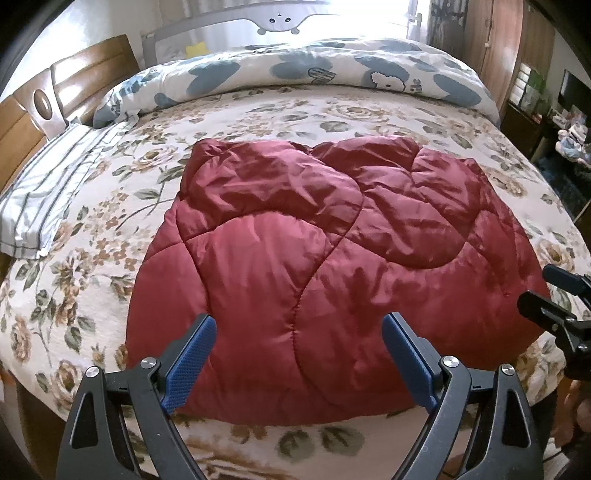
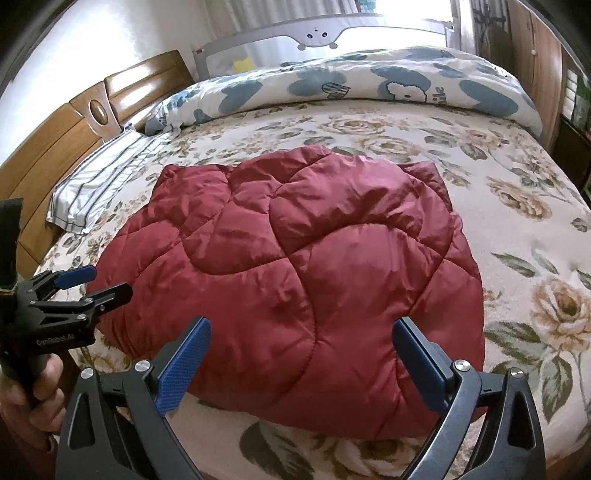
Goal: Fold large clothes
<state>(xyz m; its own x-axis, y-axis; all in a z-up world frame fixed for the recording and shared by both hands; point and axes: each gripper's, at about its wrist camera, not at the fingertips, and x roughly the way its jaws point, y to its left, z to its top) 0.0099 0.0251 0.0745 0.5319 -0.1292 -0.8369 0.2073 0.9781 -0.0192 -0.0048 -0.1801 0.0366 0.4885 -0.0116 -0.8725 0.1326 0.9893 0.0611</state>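
A dark red quilted padded garment (image 1: 314,251) lies folded into a thick bundle on the floral bedspread (image 1: 92,266). It also shows in the right wrist view (image 2: 314,266). My left gripper (image 1: 299,325) is open and empty, hovering over the bundle's near edge. My right gripper (image 2: 301,326) is open and empty, above the near edge too. The left gripper shows in the right wrist view (image 2: 92,284) at the bundle's left side. The right gripper shows in the left wrist view (image 1: 543,291) at the bundle's right side.
A rolled white and blue duvet (image 1: 295,77) lies across the far side of the bed. A striped pillow (image 1: 48,192) lies at the left by the wooden headboard (image 1: 22,125). A grey bed rail (image 2: 321,33) stands behind. Cluttered furniture (image 1: 554,110) stands right.
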